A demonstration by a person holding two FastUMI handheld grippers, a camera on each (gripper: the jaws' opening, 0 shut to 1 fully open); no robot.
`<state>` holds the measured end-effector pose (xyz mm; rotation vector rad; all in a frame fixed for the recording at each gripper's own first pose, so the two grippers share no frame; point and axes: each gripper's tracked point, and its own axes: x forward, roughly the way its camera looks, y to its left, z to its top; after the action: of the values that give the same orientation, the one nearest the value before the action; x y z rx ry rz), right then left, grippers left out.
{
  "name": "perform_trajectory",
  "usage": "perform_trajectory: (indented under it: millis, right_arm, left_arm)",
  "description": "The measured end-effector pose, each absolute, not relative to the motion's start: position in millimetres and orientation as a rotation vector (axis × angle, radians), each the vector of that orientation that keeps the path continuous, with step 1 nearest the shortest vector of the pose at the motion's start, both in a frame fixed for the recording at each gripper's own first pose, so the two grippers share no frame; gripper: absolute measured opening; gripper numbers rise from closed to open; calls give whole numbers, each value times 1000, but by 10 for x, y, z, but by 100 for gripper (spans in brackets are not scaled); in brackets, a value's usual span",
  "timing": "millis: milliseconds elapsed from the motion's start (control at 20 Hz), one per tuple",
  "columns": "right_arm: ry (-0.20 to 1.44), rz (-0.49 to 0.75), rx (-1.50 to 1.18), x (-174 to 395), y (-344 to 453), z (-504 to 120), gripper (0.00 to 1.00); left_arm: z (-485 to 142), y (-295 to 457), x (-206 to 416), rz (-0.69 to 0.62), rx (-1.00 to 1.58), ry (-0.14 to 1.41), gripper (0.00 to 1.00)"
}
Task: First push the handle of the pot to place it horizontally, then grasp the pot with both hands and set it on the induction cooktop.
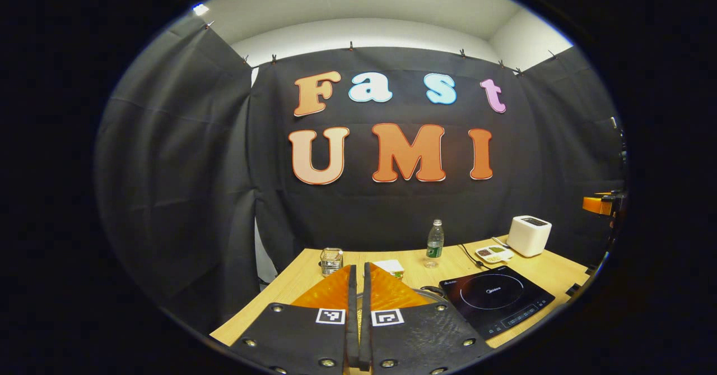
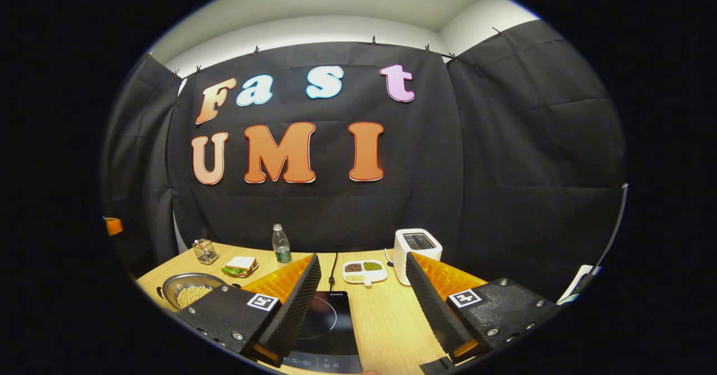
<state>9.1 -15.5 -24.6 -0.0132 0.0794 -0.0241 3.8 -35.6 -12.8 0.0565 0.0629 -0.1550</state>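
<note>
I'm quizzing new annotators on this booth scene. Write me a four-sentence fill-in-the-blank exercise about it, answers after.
1. The left gripper has its fingers ____.
2. The right gripper has its fingers ____.
3. The pot stands on the ____, not on the induction cooktop.
4. The white toaster stands behind a divided dish with ____ compartments.

Missing words: shut; open; table; three

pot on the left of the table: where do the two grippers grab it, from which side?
Take the pot by its rim, one gripper on each side, coming from above; it sits upright and open with grains inside, so keep it level. A small dark lug shows at its left edge. The right gripper is open over the induction cooktop; the left gripper is shut.
</note>
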Motion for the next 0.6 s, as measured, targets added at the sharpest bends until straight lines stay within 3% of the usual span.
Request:
perform_trajectory:
  millis: [600]
  right_arm:
    - [77,5,-41,124,34,-261,95]
  left_arm:
    - [-823,-129,-172,-142,62,202,3]
